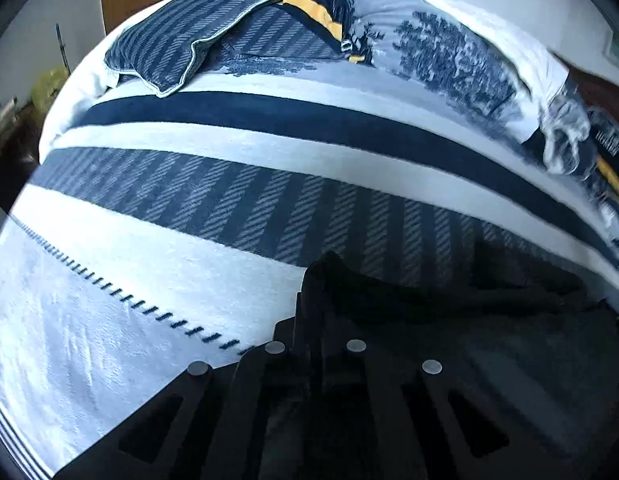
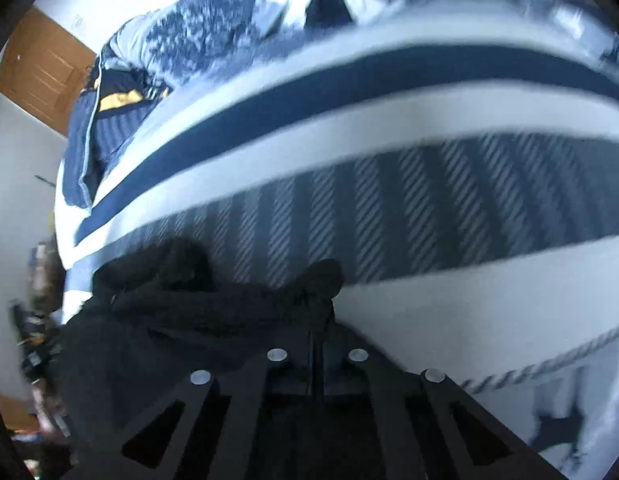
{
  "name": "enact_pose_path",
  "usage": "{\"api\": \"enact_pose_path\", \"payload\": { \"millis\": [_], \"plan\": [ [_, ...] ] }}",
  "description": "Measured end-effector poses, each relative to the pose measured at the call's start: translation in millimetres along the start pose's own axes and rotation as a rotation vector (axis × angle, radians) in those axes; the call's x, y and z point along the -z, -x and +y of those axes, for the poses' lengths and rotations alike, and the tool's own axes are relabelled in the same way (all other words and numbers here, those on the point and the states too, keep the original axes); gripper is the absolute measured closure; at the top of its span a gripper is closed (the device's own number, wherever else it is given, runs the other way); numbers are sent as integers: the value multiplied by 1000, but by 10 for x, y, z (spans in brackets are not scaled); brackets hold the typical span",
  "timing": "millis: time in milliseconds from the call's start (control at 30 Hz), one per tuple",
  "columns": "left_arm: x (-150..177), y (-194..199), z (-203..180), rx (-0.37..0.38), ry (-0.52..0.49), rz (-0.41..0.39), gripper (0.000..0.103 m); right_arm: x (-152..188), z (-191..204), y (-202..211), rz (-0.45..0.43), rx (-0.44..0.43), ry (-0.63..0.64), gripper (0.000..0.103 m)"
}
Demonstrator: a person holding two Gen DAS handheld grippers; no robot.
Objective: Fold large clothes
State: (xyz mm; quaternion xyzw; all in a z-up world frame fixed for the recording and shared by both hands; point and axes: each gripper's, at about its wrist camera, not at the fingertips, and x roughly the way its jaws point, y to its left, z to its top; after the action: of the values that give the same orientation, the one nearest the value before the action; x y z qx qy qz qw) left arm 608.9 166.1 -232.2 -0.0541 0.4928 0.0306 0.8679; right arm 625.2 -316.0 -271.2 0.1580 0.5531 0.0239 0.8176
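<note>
A large black garment (image 1: 489,320) lies bunched on the striped blue and white bed cover (image 1: 189,208). My left gripper (image 1: 315,300) is shut on the garment's left edge, with cloth poking up between the fingers. In the right wrist view the same black garment (image 2: 169,320) spreads to the left, and my right gripper (image 2: 317,304) is shut on a bunched corner of it. The bed cover (image 2: 429,208) fills that view behind it. Both grippers hold the cloth just above the bed.
A striped blue pillow (image 1: 189,40) and a navy and yellow garment (image 1: 317,12) lie at the head of the bed. A crumpled printed duvet (image 1: 449,56) lies far right. A wooden door (image 2: 41,72) stands behind. Clutter (image 2: 41,340) sits beside the bed.
</note>
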Motion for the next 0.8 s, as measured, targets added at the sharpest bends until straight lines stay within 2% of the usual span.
{"api": "enact_pose_path", "payload": {
  "millis": [33,167,233,300,400,433,467,500,533,567,600,633,667,733,800],
  "plan": [
    [5,-124,-45,-19,-16,39,99,-16,40,-47,-1,62,25,102],
    [9,-305,24,-37,21,30,99,-8,70,-276,24,151,40,102],
    [63,-422,152,-34,64,48,99,24,24,-331,3,180,33,102],
    [125,-448,226,-21,113,31,98,61,100,-438,-20,200,57,102],
    [155,-370,253,-83,99,36,96,111,281,-419,-63,281,145,102],
    [150,-282,337,-131,132,47,96,107,282,-363,-72,267,135,102],
    [159,-123,430,-127,170,24,96,103,278,-291,-84,255,112,99],
    [174,58,514,-87,202,-19,96,117,244,-83,-119,213,67,99],
    [215,321,601,-36,221,-67,87,142,239,69,-139,161,49,96],
    [251,480,641,-14,222,-88,65,194,245,257,-155,90,46,88],
    [344,717,687,0,219,-119,51,294,277,481,-175,28,62,75],
    [446,891,699,-7,210,-149,25,423,307,674,-208,11,81,34],
    [630,1070,690,-33,173,-186,20,564,330,826,-239,14,105,16],
    [834,1111,584,-71,99,-173,20,840,366,932,-216,33,171,16],
    [1040,966,457,-105,5,-102,20,1084,239,880,-189,35,159,16]
  ]
}}
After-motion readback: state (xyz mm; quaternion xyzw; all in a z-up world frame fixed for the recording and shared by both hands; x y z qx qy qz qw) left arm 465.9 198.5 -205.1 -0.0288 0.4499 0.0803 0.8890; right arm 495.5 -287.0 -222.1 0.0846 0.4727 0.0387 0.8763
